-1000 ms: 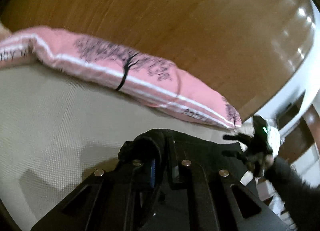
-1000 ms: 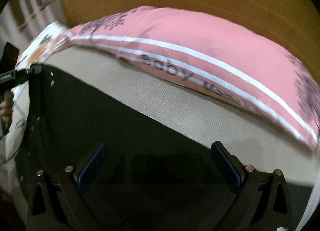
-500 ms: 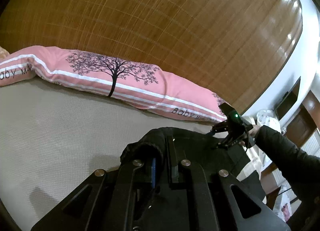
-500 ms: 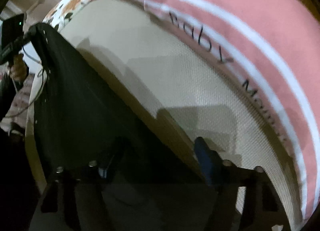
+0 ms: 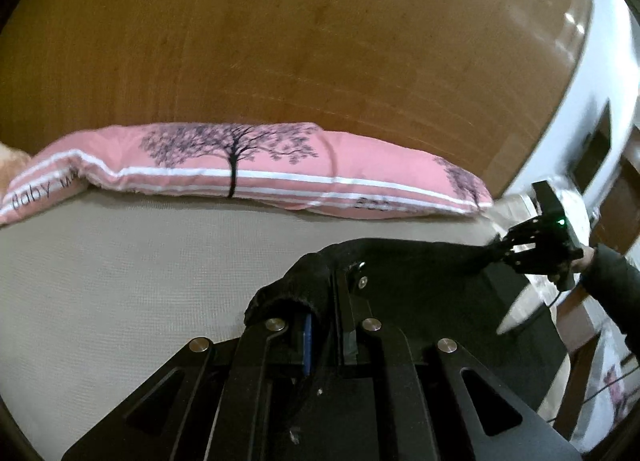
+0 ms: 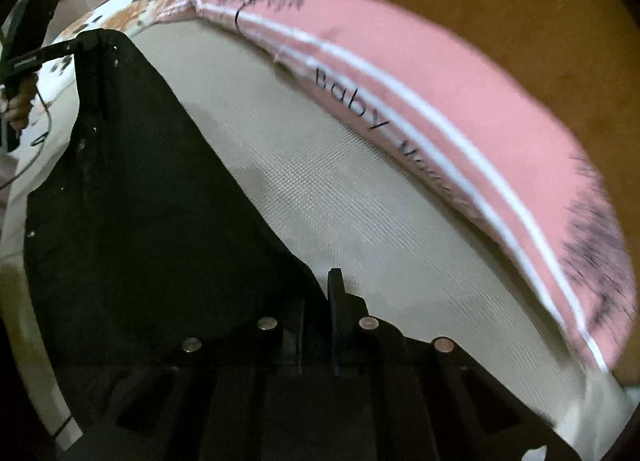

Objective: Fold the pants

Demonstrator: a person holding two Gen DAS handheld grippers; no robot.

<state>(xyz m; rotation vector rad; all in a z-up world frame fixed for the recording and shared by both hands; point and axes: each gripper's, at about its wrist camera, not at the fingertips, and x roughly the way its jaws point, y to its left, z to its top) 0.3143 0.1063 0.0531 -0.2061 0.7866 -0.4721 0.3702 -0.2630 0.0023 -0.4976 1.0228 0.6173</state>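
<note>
Black pants (image 5: 420,285) hang stretched between our two grippers, lifted just above the beige bed (image 5: 120,281). Left gripper (image 5: 324,325) is clamped on one corner of the waistband, fabric bunched over its fingers. Right gripper (image 6: 316,301) has its fingers pressed together on the other corner; pants (image 6: 132,201) drape from there across to the left one. Pink pillow (image 5: 280,177) lies along the headboard, well apart from the cloth. We judge this as the spread-out step, w/ no fold made yet. Next move prob. calls for lowering both corners evenly, keeping tension so the legs land flat on the bed.
</note>
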